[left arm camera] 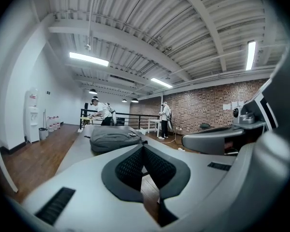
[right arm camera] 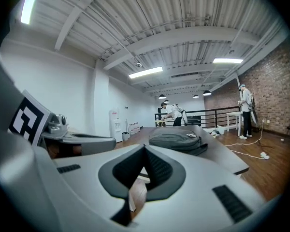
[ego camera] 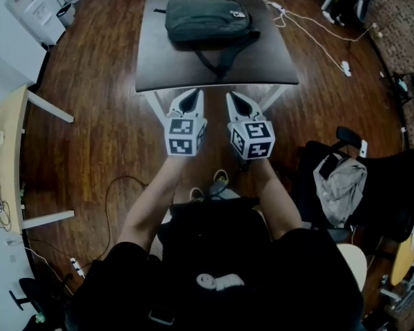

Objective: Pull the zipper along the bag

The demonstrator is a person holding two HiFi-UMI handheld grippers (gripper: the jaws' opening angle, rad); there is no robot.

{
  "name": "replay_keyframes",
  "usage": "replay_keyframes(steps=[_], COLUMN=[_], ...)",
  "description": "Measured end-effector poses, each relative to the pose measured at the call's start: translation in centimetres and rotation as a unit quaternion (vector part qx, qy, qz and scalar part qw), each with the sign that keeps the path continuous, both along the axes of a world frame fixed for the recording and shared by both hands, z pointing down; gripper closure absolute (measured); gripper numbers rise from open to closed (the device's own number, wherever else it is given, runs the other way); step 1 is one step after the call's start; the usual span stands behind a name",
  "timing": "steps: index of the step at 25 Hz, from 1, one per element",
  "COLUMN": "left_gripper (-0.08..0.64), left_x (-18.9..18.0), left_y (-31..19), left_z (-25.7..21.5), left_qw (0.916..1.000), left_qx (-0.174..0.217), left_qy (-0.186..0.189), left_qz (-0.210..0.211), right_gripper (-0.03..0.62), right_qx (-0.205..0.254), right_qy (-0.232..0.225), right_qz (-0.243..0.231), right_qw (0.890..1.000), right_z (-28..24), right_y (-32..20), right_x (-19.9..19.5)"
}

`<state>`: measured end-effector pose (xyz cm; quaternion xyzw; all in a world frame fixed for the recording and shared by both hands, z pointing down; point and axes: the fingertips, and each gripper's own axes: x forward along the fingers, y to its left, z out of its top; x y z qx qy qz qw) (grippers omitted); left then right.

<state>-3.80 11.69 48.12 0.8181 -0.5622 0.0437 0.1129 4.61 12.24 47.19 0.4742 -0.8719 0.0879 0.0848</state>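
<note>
A dark grey-green bag (ego camera: 207,19) lies on the dark table (ego camera: 159,61), its strap trailing toward the near edge. The bag (left arm camera: 113,140) shows ahead in the left gripper view, and the bag (right arm camera: 178,141) also lies ahead in the right gripper view. My left gripper (ego camera: 191,96) and right gripper (ego camera: 236,101) hang side by side just short of the table's near edge, well clear of the bag. Both have their jaws closed together at the tips with nothing between them. The zipper pull is too small to make out.
A chair with a grey bag (ego camera: 339,185) on it stands to my right. White cables (ego camera: 310,29) run over the wooden floor past the table. A light desk (ego camera: 7,157) is at the left. Two people (left arm camera: 104,112) work at a railing far behind the table.
</note>
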Motion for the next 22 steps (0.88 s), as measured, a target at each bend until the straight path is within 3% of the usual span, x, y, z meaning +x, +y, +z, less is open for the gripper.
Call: replay_keyframes(steps=[22], left_gripper=[0.56], left_x=[3.6], left_y=[1.1], left_z=[-0.4], left_qw=[0.9997], left_qx=[0.002], left_qy=[-0.011], left_qz=[-0.024], right_gripper=[0.58], right_qx=[0.01], right_qy=[-0.004], right_qz=[-0.031], right_qw=[0.999], right_z=[-0.8], right_y=[1.2], right_x=[2.2])
